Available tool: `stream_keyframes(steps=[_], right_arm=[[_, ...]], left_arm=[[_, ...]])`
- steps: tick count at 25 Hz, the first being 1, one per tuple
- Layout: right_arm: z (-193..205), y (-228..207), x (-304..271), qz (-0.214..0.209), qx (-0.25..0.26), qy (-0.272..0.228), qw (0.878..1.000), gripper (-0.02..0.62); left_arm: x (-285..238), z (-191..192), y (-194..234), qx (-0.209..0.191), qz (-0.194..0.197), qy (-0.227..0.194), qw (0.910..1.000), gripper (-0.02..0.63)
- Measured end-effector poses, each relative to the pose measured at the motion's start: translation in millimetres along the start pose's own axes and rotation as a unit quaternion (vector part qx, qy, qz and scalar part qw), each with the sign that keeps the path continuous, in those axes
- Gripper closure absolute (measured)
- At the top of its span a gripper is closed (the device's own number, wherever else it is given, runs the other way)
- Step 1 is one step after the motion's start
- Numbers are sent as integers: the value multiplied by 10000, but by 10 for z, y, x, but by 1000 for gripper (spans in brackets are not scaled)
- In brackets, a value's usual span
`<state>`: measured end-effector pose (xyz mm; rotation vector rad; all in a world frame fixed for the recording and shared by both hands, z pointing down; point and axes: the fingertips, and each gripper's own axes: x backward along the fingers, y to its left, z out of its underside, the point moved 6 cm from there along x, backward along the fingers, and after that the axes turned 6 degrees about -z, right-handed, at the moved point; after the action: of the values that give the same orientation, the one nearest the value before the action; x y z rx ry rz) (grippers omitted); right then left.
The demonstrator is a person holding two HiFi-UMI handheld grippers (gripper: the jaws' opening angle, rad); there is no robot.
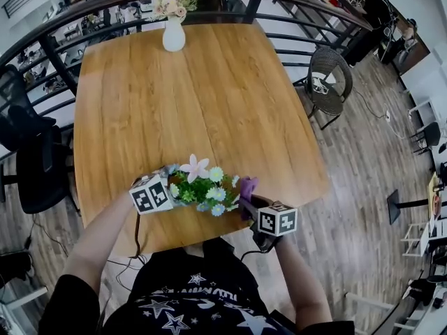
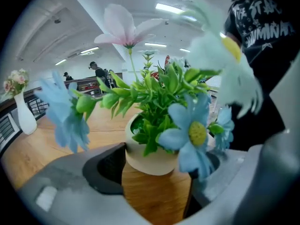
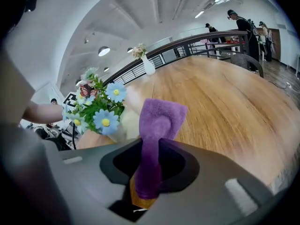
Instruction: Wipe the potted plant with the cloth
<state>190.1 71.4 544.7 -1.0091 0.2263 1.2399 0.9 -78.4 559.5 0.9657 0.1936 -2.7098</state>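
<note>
Here, at the near edge of the one wooden counter (image 1: 209, 96), the left gripper (image 2: 161, 172) has its jaws wide apart around the cream pot of the one potted plant (image 1: 202, 187). One pad lies against the pot's side; the other is half hidden behind a blue flower. The plant carries one big pink flower and several small blue and white ones. Just right of it is the one purple cloth (image 3: 159, 121). The right gripper (image 3: 149, 165) has its jaws closed tight on the cloth's lower part. Far back stands one white vase (image 1: 173, 35), and one round chair (image 1: 330, 75) is to the right of the counter.
</note>
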Motion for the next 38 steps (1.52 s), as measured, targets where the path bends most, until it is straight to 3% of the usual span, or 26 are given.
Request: stream_keyframes(steps=[5,13,17,22,26,30,38], right_arm=[[-221,-56,-73,-149,459,189,9987,494],[-512,-128,-202,-394,899,428,9942,494],[-685,-119,-270,-678,1416,726,9849,494],[-1025,-68,-415,-1280,1809,1049,9695,494],[-1212,25,-622,-1848,2183,1512,9462,494],[-1293,178,-819,-2555,2393,2091,9131,494],[-1314,419,-1148,-3476,2899,3250,8303,494]], left_arm=[[6,-27,28,-178,132,-82,9997,215],[86,71,-8,546,-688,-254,9958,184],[227,102,-52,1127,-1343,-462,9834,184],[320,76,-319,1725,-2194,-528,9588,183],[287,94,-549,2346,-2805,-645,9285,152],[219,55,-712,2668,-3371,-581,9010,120],[-66,-49,-820,2976,-3980,-536,8661,66]])
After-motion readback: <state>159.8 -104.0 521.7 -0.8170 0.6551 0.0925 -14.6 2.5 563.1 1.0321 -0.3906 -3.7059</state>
